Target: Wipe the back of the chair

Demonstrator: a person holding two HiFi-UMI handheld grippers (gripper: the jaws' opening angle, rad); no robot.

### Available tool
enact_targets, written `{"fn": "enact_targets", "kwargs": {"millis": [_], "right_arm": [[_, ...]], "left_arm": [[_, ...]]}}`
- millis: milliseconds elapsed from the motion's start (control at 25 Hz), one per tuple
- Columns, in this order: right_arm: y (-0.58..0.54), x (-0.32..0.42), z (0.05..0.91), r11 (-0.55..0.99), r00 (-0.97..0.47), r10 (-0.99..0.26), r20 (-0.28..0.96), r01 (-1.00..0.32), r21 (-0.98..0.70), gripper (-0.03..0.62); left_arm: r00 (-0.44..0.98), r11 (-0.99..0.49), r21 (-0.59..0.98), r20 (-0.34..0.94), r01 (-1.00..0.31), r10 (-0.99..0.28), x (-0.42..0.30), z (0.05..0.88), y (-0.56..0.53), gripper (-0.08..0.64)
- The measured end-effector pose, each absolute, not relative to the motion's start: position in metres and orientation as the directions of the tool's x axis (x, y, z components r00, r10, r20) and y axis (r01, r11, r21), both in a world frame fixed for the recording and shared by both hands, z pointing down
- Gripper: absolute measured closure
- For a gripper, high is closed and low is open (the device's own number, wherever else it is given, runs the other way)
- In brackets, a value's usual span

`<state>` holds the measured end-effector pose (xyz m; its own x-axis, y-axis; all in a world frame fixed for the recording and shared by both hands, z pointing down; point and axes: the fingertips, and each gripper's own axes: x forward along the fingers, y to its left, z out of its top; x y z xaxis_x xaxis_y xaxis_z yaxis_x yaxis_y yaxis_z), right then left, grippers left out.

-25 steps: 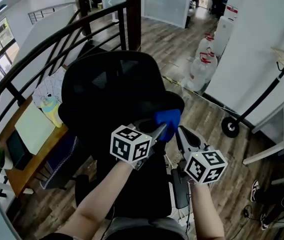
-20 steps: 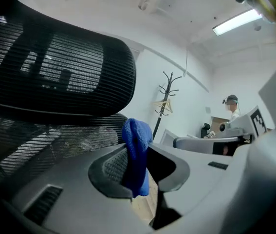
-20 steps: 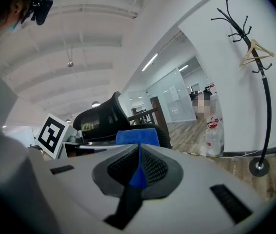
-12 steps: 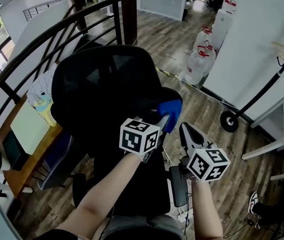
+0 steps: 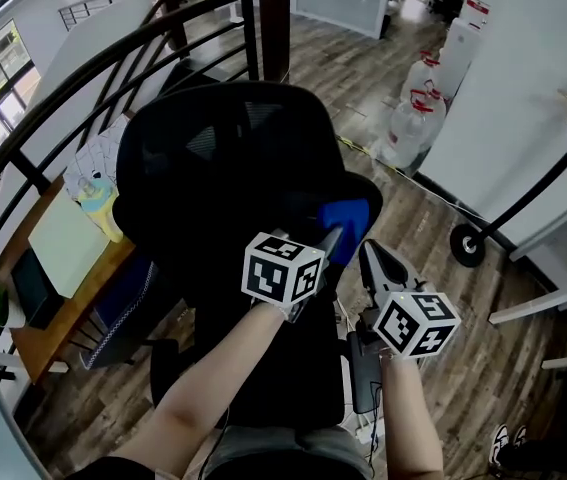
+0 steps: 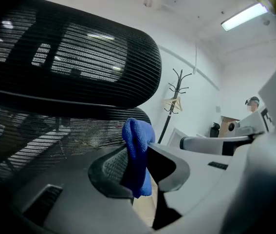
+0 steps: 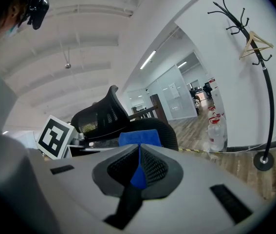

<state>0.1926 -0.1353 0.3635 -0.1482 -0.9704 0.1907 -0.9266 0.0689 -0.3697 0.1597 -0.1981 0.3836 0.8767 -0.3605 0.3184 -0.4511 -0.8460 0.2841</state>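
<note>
A black mesh office chair (image 5: 223,168) stands in front of me, and I look down on its back from above. My left gripper (image 5: 331,240) is shut on a folded blue cloth (image 5: 348,220), which rests against the right edge of the chair back. In the left gripper view the cloth (image 6: 137,133) sticks up between the jaws of the left gripper (image 6: 137,149), close under the mesh back (image 6: 69,57). My right gripper (image 5: 368,254) hovers just right of the cloth with its jaws together. In its own view the right gripper (image 7: 138,149) shows a thin blue sliver in the slit, and the cloth (image 7: 138,137) lies just beyond.
A black stair railing (image 5: 83,78) curves behind the chair. A wooden desk with papers (image 5: 63,258) stands to the left. Water jugs (image 5: 413,118) and a coat stand's base (image 5: 468,245) are on the wood floor to the right. The chair's armrest (image 5: 360,368) sits below my right gripper.
The left gripper and the cloth have shifted slightly right and up along the chair back's edge. The right gripper has kept beside them. The head view has swayed a little.
</note>
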Motion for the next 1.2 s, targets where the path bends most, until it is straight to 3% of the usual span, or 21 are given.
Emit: {"fn": "enact_targets", "kwargs": {"millis": [1200], "right_arm": [[-0.194, 0.077, 0.361, 0.259, -0.348, -0.917, 0.197, -0.892, -0.370, 0.561]], "left_arm": [[0.798, -0.741, 0.305, 0.308, -0.598, -0.518, 0.038, 0.379, -0.244, 0.465]]}}
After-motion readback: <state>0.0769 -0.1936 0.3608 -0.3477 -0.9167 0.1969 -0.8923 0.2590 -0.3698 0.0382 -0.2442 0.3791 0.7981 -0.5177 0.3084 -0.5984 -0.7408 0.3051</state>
